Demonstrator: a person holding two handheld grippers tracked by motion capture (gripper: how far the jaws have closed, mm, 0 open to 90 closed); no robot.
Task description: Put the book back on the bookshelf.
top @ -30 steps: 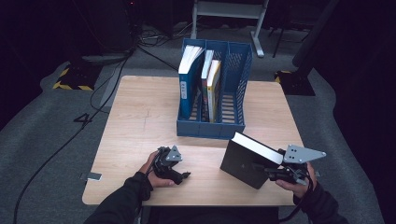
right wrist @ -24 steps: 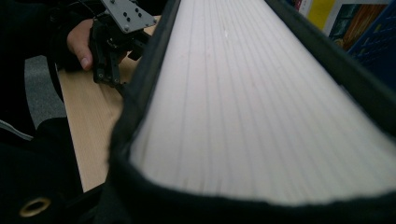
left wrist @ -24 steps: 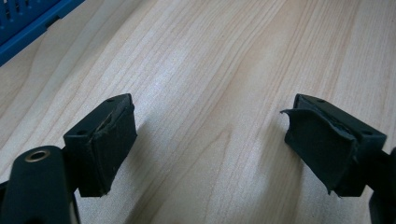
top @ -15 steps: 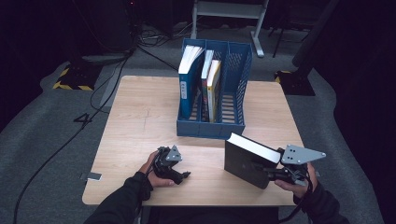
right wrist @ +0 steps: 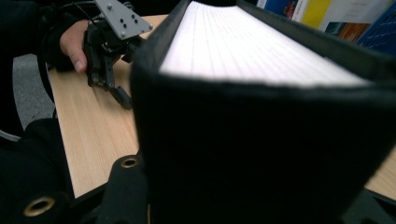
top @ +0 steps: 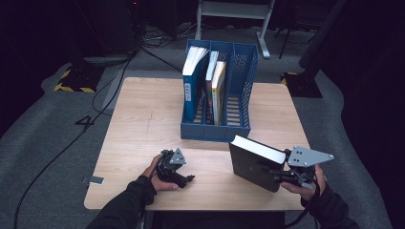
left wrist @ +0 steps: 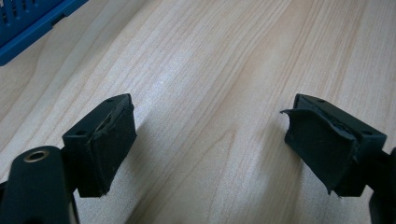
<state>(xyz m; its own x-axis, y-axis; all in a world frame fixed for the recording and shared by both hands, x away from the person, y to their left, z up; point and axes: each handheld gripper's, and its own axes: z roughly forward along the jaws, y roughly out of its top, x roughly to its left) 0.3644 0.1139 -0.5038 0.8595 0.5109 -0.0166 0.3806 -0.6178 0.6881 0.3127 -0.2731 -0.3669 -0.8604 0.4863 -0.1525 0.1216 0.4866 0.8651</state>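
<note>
A thick black book with white page edges stands nearly upright near the table's front right. My right gripper is shut on the book's lower corner, and the cover hides its jaws in the right gripper view. A blue file rack with three compartments stands at the middle of the table; three books lean in its left and middle slots. My left gripper rests low over the wood at the front left, open, with nothing between its pads.
The light wooden table has bare wood to the left of the rack and between my two hands. Cables and a yellow-black striped block lie on the grey floor behind. A metal stand is beyond the rack.
The black book has tipped up from a slant to nearly upright in my right gripper and shifted slightly left. My left gripper has stayed in place.
</note>
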